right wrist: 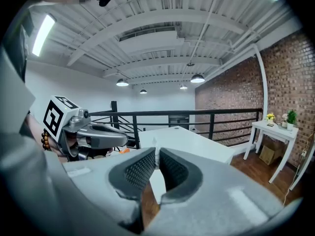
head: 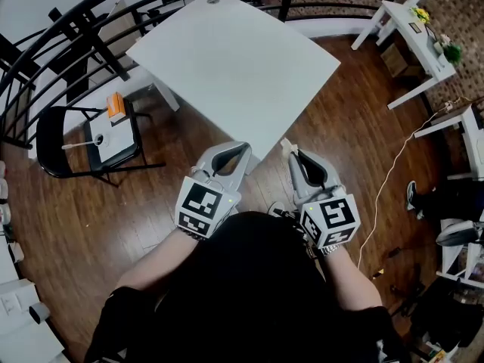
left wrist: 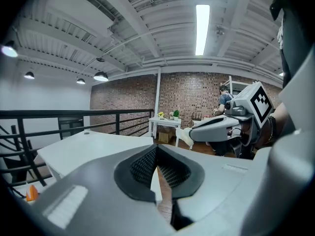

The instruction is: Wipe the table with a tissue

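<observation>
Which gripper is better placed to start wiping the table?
Right. The right gripper pinches a small white tissue in its jaws, while the left gripper is shut on nothing. Both sit just short of the table's near corner.

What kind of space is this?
Probably a loft-style office or studio on a mezzanine: a black metal railing runs along the edge, with an exposed brick wall, an open beamed ceiling, and a white table on a wood floor.

Small white tissue (head: 285,143) sits pinched upright in the right tool (head: 290,150) tips, just off the white square counter (head: 227,59)'s near corner.
</observation>
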Motion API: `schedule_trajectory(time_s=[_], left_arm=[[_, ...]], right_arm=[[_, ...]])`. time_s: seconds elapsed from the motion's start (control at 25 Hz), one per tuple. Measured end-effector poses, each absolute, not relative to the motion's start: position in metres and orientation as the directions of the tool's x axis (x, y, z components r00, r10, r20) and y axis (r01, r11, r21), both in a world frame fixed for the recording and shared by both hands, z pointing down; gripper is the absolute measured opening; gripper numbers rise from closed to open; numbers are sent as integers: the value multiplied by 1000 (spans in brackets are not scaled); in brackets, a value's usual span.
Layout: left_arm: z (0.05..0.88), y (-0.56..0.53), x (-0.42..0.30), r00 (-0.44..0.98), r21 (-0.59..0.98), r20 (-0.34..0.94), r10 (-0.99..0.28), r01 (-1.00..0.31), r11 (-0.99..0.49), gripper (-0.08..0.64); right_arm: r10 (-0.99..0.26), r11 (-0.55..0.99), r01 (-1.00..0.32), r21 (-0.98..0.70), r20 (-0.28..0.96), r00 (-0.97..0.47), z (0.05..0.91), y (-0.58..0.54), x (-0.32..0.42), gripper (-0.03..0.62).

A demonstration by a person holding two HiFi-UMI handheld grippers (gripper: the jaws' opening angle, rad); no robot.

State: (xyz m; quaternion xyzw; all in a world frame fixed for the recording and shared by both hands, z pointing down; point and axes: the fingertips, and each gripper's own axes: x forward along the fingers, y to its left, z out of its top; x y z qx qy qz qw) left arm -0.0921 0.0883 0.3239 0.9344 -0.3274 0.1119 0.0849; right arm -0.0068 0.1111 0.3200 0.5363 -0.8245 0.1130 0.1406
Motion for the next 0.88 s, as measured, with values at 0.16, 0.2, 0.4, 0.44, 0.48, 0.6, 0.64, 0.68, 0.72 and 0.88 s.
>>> schedule_trajectory(time_s=[0.16, 0.2, 0.4, 0.44, 0.48, 0.6, 0.64, 0.68, 0.72, 0.88], left_arm=[[321, 86, -100, 764, 87, 254, -593, -628, -773, 14], [322, 85, -102, 764, 88, 254, -593, -629, -773, 14], [322, 80, -107, 766, 117, 258, -588, -629, -768, 14], [323, 79, -106, 766, 120, 262, -587, -629, -768, 14], [324, 78, -105, 765, 123, 267, -587, -631, -766, 14], [327, 73, -100, 758, 126, 277, -591, -638, -759, 14], [329, 71, -98, 756, 128, 279, -591, -640, -758, 14], [330, 70, -96, 755, 128, 283, -591, -641, -757, 14], [332, 68, -93, 754, 129, 287, -591, -641, -756, 14], [339, 59, -83, 747, 131, 311, -587, -646, -752, 14]], right_arm=[[-851, 398, -917, -20, 365, -377, 319, 108, -13, 15], [-851, 397, -917, -16, 368, -375, 319, 107, -13, 15], [-848, 396, -918, -7, 381, -369, 319, 98, -14, 15], [-847, 396, -918, -8, 385, -368, 321, 97, -12, 15], [-845, 396, -918, -9, 388, -368, 322, 95, -10, 15], [-838, 401, -916, -15, 398, -373, 329, 90, -5, 15], [-836, 402, -915, -17, 402, -375, 332, 88, -3, 15], [-833, 403, -915, -20, 405, -376, 334, 86, -1, 15], [-832, 404, -914, -23, 407, -378, 336, 83, 2, 15], [-823, 407, -913, -35, 420, -383, 346, 68, 14, 15]])
